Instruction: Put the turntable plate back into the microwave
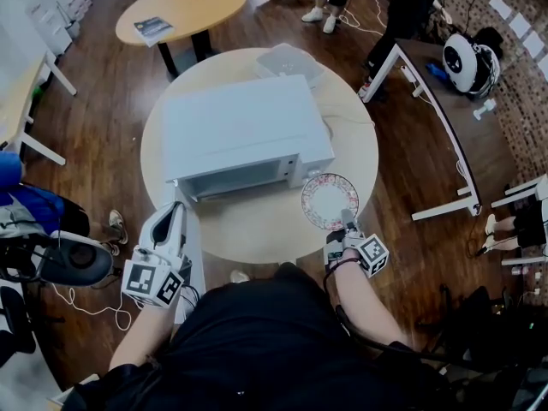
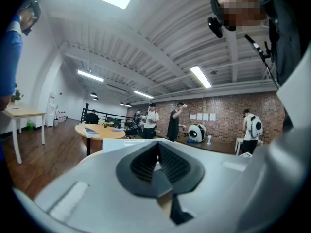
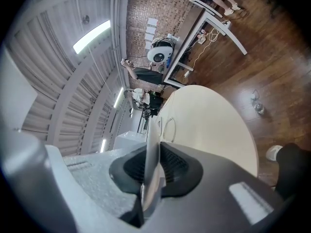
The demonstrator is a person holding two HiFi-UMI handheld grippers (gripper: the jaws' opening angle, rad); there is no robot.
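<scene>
A white microwave (image 1: 244, 131) stands on the round cream table (image 1: 355, 161), its front toward me and its door (image 1: 193, 251) swung open at the left. My right gripper (image 1: 347, 222) is shut on the turntable plate (image 1: 329, 200), a round plate with a patterned rim. It holds the plate over the table just right of the microwave's front. In the right gripper view the plate (image 3: 152, 144) shows edge-on, clamped between the pads of that gripper (image 3: 151, 171). My left gripper (image 1: 175, 211) hangs beside the open door. In its own view the left gripper (image 2: 158, 165) looks shut with nothing in it.
A white container (image 1: 289, 60) sits on the table behind the microwave. Farther back is a wooden round table (image 1: 180, 7), and a long desk (image 1: 441, 110) runs along the right. A chair (image 1: 64, 259) stands at the left. People stand at the far side.
</scene>
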